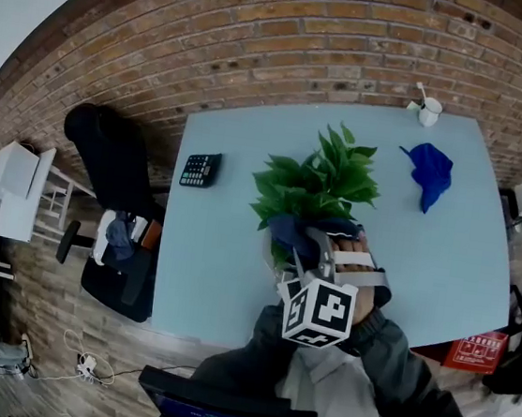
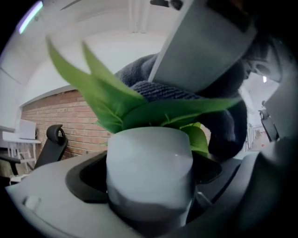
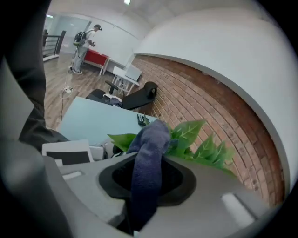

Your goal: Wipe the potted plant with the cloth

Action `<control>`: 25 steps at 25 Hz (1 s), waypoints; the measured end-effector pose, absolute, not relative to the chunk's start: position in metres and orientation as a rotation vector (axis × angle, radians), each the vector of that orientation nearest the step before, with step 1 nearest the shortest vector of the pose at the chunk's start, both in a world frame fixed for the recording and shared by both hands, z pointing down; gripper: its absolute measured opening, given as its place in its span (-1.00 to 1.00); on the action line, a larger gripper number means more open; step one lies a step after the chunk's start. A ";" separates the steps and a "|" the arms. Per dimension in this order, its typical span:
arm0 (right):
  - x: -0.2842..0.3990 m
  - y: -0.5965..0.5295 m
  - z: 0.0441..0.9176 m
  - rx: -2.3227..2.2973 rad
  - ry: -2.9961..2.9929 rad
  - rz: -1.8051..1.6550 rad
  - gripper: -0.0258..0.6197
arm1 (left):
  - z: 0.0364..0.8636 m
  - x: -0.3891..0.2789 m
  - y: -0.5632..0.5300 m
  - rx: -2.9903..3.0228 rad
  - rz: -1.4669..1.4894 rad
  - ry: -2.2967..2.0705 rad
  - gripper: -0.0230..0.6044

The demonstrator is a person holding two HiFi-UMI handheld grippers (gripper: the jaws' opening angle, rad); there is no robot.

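**Left gripper on the pot, right gripper on the cloth at the leaves**

- Far left, off the worktop (image 1: 215,273): a black chair (image 1: 106,160) by the brick wall (image 1: 264,33).
- A calculator (image 1: 201,169) lies near the worktop's far-left corner, well apart from the plant.
- The plant (image 1: 320,177) stands mid-worktop, with its leaves fanning toward the far side.
- Its white pot (image 2: 149,153) sits between the jaws of the left gripper (image 2: 150,179). The jaws are closed against it on both sides, so it is gripping the pot. The left gripper view looks level at the pot wall, with leaves rising over the rim. In the head view this gripper is hidden under the right one.
- The right gripper (image 3: 148,183) is above the pot on the near side, tilted down. Its marker cube (image 1: 319,312) is nearest the camera, and a hand (image 1: 357,254) holds it.
- Its jaws are clamped on a dark blue cloth (image 3: 148,158). The cloth stands up between them as a fold, and its free end touches the near leaves. In the head view it is bunched against the near side of the foliage.
- Right of the plant, a second cloth (image 1: 431,174), brighter blue, lies crumpled on the worktop, apart from the leaves.
- Beyond it, at the far edge, is a white cup (image 1: 429,111) with something sticking out. I can't tell what.
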State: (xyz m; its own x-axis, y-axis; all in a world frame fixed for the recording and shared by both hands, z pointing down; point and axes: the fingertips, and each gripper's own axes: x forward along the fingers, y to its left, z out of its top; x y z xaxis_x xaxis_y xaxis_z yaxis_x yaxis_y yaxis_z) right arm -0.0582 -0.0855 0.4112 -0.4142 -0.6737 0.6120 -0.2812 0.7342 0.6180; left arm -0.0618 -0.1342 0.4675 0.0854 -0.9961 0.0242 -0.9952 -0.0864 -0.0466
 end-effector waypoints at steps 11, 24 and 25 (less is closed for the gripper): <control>-0.060 -0.134 0.324 0.998 -1.825 -0.873 -0.62 | 0.459 -0.059 -0.133 -2.316 -0.008 2.072 0.78; -0.014 -0.093 0.303 1.117 -2.190 -0.720 -0.62 | 0.441 -0.058 -0.130 -2.333 0.111 2.048 0.78; -0.008 -0.097 0.307 1.129 -2.176 -0.709 -0.62 | 0.438 -0.058 -0.131 -2.339 0.129 2.056 0.78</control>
